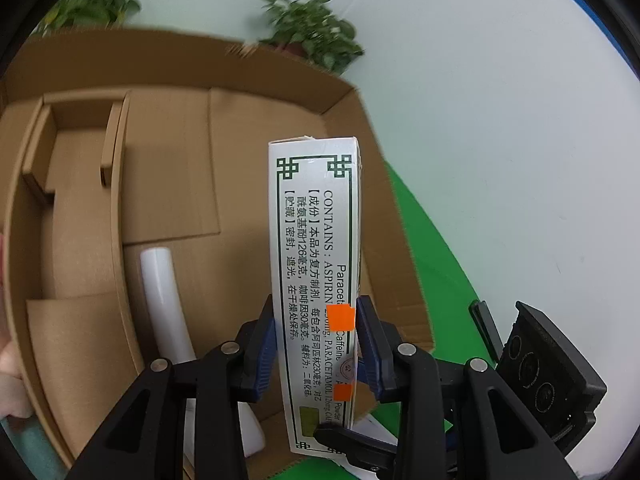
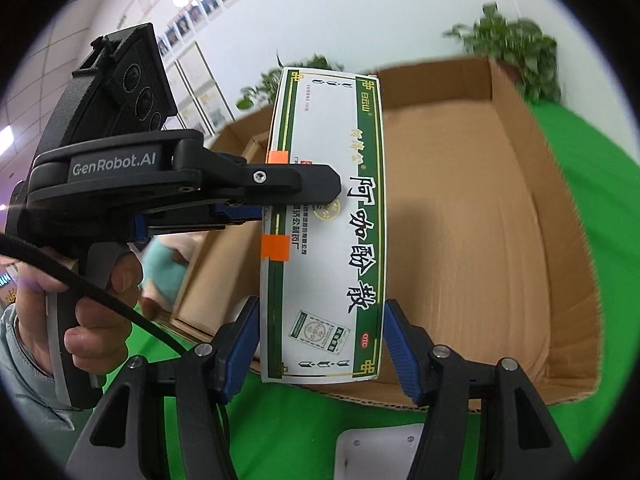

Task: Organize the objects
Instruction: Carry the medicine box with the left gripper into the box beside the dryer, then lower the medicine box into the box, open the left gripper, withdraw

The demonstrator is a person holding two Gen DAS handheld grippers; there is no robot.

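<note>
A white and green medicine box (image 1: 316, 220) with orange tape tabs is held upright over an open cardboard carton (image 1: 172, 160). My left gripper (image 1: 316, 308) is shut on its narrow sides. The right wrist view shows the box's broad printed face (image 2: 332, 220), and my right gripper (image 2: 320, 312) is shut on its lower part, blue pads against both long edges. The left gripper (image 2: 304, 196) comes in from the left there and clamps the box mid-height. One right finger (image 1: 352, 440) crosses the box's bottom in the left wrist view.
The carton (image 2: 460, 220) lies on a green cloth (image 2: 580, 152), with a white tube (image 1: 164, 300) and cardboard dividers (image 1: 112, 140) inside. Potted plants (image 1: 316, 28) stand behind it. A hand with a teal sleeve (image 2: 160, 264) rests at the carton's left edge. A white object (image 2: 376, 452) lies below.
</note>
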